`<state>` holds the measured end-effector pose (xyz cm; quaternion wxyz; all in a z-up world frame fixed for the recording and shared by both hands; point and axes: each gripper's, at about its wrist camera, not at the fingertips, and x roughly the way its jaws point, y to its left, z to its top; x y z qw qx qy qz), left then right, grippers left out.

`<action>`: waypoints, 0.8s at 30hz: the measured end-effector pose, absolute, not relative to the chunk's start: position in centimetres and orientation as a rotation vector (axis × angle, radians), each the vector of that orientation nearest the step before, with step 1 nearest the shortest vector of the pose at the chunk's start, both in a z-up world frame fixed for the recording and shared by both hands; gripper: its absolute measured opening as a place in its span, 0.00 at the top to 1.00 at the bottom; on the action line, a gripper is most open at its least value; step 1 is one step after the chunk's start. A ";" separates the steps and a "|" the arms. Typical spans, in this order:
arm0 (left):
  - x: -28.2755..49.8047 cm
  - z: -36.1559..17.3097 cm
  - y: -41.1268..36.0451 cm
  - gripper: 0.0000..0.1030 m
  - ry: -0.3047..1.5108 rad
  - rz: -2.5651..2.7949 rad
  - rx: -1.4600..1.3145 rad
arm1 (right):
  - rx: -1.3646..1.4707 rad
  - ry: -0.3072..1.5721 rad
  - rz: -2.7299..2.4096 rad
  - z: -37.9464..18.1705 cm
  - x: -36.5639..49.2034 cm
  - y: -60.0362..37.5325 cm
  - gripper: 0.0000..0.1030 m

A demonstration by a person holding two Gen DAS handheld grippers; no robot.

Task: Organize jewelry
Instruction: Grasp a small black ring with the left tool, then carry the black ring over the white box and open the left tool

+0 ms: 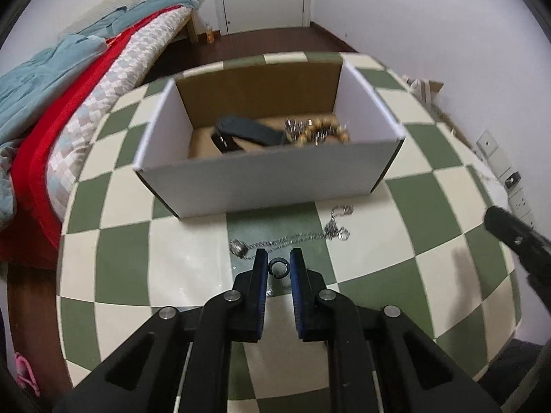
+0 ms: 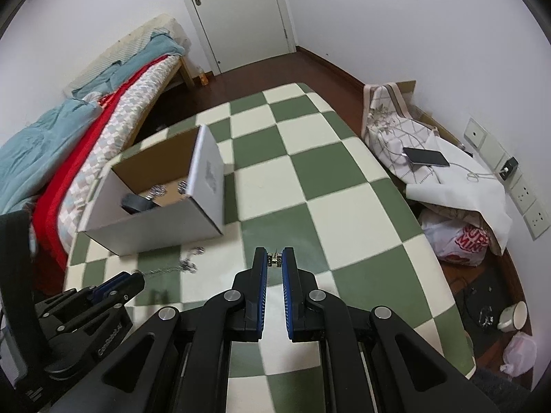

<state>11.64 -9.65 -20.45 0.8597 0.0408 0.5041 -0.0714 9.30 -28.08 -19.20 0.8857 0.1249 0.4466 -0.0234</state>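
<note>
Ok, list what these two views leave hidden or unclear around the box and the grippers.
- Box floor: near wall hides its front part in the left wrist view; the right wrist view shows only a strip.
- Small piece between the right gripper fingertips: too small to identify.
- Black ring at the left gripper: contact with the pads is unclear.
- Silver chain: its pendant is blurred.

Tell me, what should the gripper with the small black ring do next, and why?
Probably carry it forward over the white box and let go. The left gripper has the black ring between its fingers, and the box already holds other jewelry.
</note>
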 end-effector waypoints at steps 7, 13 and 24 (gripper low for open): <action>13.0 -14.2 -7.6 0.90 0.953 -0.144 0.035 | 0.241 0.890 0.042 -16.0 12.4 -25.5 0.91; 18.6 -11.5 -5.0 0.90 0.977 -0.139 -0.014 | 0.280 0.936 0.153 -14.7 18.6 -23.4 0.91; 27.0 -15.0 -3.2 0.90 1.180 -0.154 -0.055 | 0.264 1.165 0.206 -17.5 28.3 -20.8 0.91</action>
